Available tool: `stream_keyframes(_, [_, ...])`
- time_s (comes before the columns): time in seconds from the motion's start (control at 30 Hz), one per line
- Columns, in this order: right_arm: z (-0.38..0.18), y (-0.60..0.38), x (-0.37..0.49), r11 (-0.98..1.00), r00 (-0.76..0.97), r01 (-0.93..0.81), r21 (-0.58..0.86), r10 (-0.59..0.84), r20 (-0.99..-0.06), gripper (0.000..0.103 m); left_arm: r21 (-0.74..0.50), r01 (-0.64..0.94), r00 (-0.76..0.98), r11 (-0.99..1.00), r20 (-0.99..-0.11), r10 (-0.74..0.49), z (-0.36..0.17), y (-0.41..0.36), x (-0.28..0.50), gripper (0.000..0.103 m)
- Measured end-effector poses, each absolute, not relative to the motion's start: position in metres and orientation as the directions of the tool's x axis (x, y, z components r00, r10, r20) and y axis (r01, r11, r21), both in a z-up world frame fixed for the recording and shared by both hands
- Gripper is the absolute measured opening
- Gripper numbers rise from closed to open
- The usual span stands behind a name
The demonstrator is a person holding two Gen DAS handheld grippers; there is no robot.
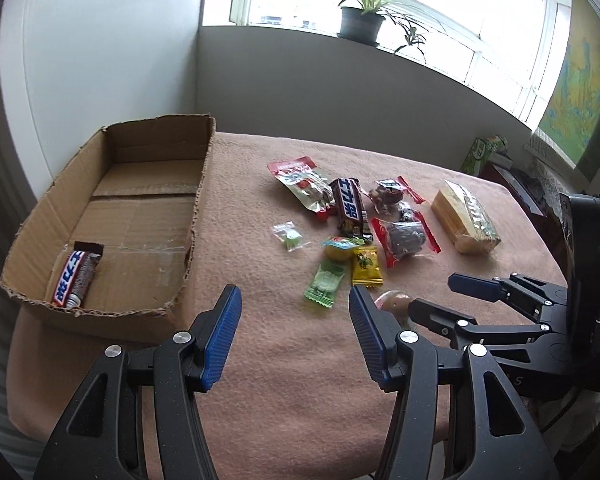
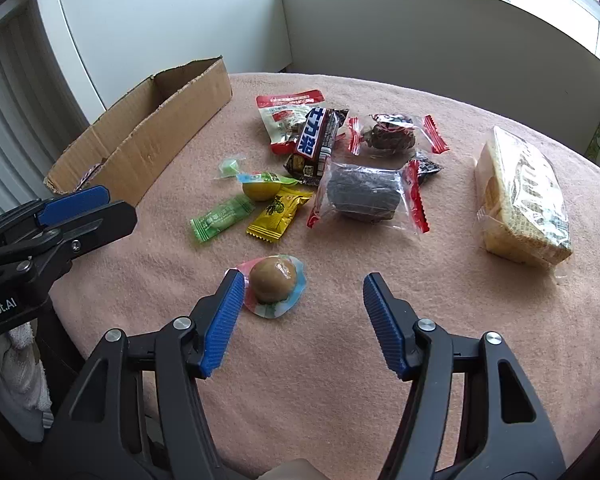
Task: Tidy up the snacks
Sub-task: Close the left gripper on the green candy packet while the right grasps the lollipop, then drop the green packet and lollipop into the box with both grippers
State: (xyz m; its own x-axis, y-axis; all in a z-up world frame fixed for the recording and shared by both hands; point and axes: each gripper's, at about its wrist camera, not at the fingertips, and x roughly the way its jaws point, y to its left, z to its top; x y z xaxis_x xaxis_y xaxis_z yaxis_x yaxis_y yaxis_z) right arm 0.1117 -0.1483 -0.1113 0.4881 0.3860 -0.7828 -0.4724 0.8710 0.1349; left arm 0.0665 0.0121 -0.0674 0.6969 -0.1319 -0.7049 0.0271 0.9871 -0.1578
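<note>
Round brown sweet (image 2: 273, 280) in a clear wrapper, low centre of the right wrist view, lying on the pink cloth (image 2: 340, 360) just inside the left pad of the right gripper (image 2: 303, 322); whether pad and wrapper touch, cannot tell. Jaws apart, nothing clamped, bare cloth under the right pad and on toward the lower frame edge. Above the sweet, a loose cluster: green sachet (image 2: 220, 218), yellow sachet (image 2: 278, 210), yellow jelly cup (image 2: 260, 188), small green candy (image 2: 230, 168), chocolate bar (image 2: 314, 142) overlapping a red-and-white pouch (image 2: 286, 114), two clear packs with dark cakes (image 2: 362, 196) (image 2: 392, 134). Well apart at right, a wafer pack (image 2: 524, 204) near the cloth's rounded edge. Open strip of cloth between sweet and cluster, wider room between cakes and wafers. At upper left, cardboard box (image 2: 148, 136), torn rim, its long wall facing the cluster with a clear lane between. In the left wrist view, box (image 1: 112, 220) at left, open-topped, holding one chocolate bar (image 1: 76, 276) in its near corner, the rest of the floor bare. Left gripper (image 1: 296, 336) at lower centre over empty cloth, jaws apart, nothing between them, box corner just left of it, green sachet (image 1: 324, 284) just above. Right gripper (image 1: 440, 298) at right of that view, the sweet (image 1: 394, 302) half hidden behind a finger. Plant pot (image 1: 360, 24) on the sill, far back.
</note>
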Motion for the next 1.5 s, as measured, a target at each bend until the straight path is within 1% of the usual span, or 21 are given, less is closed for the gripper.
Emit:
stream_keyframes(0.07, [-0.114,-0.146,0.112,0.867,0.485,-0.482,0.129,0.387,-0.784,0.063,-0.153,0.037,0.688,0.988,-0.713,-0.136,-0.071,0.008,0.070,0.055])
stream_keyframes(0.2, [-0.119,-0.143,0.115,0.859,0.473,-0.496,0.127,0.390,-0.790,0.055,-0.147,0.048,0.669,0.988,-0.730,-0.141,-0.079,0.003,0.081,0.055])
stream_keyframes(0.4, [-0.122,-0.138,0.117,0.847,0.473,-0.520,0.110,0.392,-0.789,0.055,-0.135,0.079,0.639,0.988,-0.754,-0.154,-0.091,-0.006,0.096,0.049])
stream_keyframes(0.53, [-0.123,-0.135,0.117,0.840,0.478,-0.535,0.089,0.388,-0.788,0.055,-0.137,0.090,0.613,0.986,-0.773,-0.164,-0.101,-0.008,0.107,0.043])
stream_keyframes(0.73, [-0.123,-0.134,0.117,0.833,0.480,-0.548,0.080,0.391,-0.786,0.051,-0.141,0.099,0.591,0.985,-0.788,-0.172,-0.111,-0.009,0.116,0.042])
stream_keyframes(0.87, [-0.123,-0.132,0.118,0.827,0.473,-0.555,0.085,0.398,-0.786,0.044,-0.126,0.113,0.586,0.986,-0.793,-0.168,-0.115,-0.011,0.122,0.041])
stream_keyframes(0.9, [-0.123,-0.130,0.118,0.826,0.472,-0.558,0.085,0.399,-0.786,0.041,-0.122,0.116,0.586,0.986,-0.793,-0.167,-0.116,-0.012,0.122,0.039])
stream_keyframes(0.93, [-0.123,-0.129,0.118,0.824,0.470,-0.560,0.085,0.400,-0.787,0.040,-0.118,0.120,0.586,0.986,-0.793,-0.166,-0.116,-0.013,0.123,0.035])
stream_keyframes(1.0, [-0.122,-0.126,0.117,0.821,0.466,-0.564,0.086,0.403,-0.788,0.033,-0.113,0.122,0.587,0.986,-0.793,-0.164,-0.117,-0.014,0.124,0.030])
stream_keyframes(1.03, [-0.122,-0.125,0.116,0.822,0.467,-0.563,0.084,0.401,-0.788,0.033,-0.111,0.122,0.588,0.986,-0.793,-0.162,-0.117,-0.014,0.124,0.026])
stream_keyframes(1.1, [-0.122,-0.125,0.115,0.824,0.470,-0.561,0.081,0.398,-0.788,0.032,-0.104,0.123,0.590,0.987,-0.792,-0.157,-0.118,-0.017,0.125,0.022])
stream_keyframes(1.23, [-0.121,-0.128,0.115,0.828,0.465,-0.552,0.098,0.403,-0.788,0.031,-0.099,0.123,0.595,0.987,-0.789,-0.153,-0.117,-0.018,0.122,0.022])
stream_keyframes(1.5, [-0.115,-0.145,0.113,0.853,0.481,-0.506,0.128,0.403,-0.779,0.031,-0.141,0.101,0.596,0.985,-0.784,-0.173,-0.115,-0.008,0.113,0.021])
